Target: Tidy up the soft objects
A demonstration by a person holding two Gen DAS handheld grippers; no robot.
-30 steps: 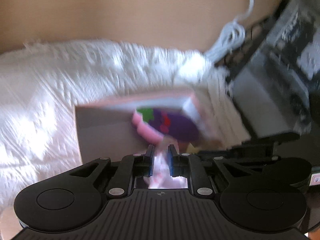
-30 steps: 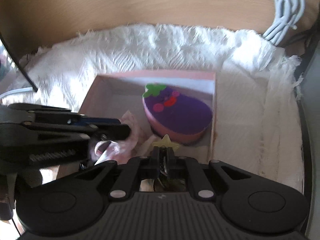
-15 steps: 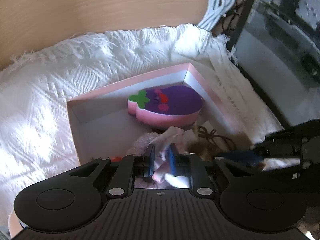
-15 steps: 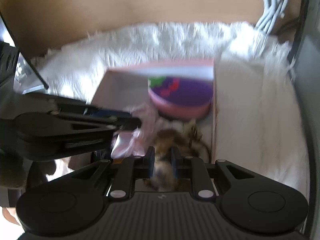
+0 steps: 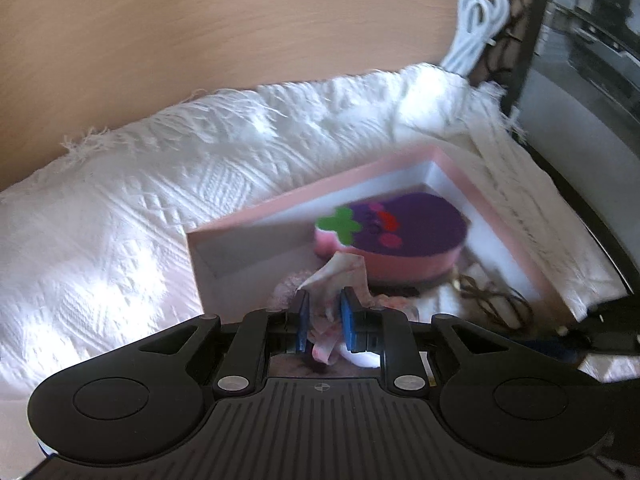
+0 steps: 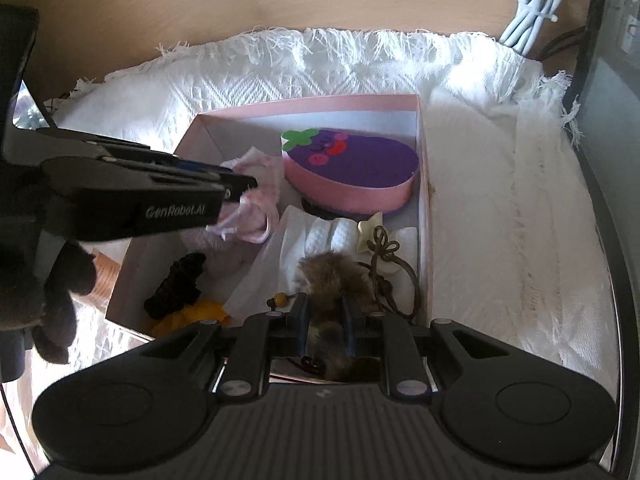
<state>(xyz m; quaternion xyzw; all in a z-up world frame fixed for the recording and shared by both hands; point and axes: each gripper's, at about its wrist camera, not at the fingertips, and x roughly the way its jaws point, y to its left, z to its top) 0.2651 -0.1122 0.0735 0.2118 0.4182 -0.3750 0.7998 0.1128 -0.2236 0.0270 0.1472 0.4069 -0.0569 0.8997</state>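
A pink box (image 6: 423,184) sits on a white cloth (image 6: 500,208). Inside lie a purple eggplant cushion (image 6: 352,164), a black scrunchie (image 6: 176,284), a yellow item (image 6: 196,314), a white folded cloth (image 6: 320,240) and a cream star on a brown cord (image 6: 370,232). My left gripper (image 5: 325,316) is shut on a pink-and-white cloth (image 5: 340,276) over the box; it also shows in the right wrist view (image 6: 244,188) holding that cloth (image 6: 256,204). My right gripper (image 6: 325,320) is shut on a brown furry pompom (image 6: 328,280) at the box's near right.
A wooden tabletop (image 6: 280,8) lies beyond the cloth. A white coiled cable (image 6: 532,4) lies at the back right beside a dark appliance (image 6: 612,100). An orange-labelled item (image 6: 104,272) lies left of the box.
Both grippers pulled back and up from the box. The left keeps the pink cloth lifted; the right's fingers have parted a little around the furry pompom.
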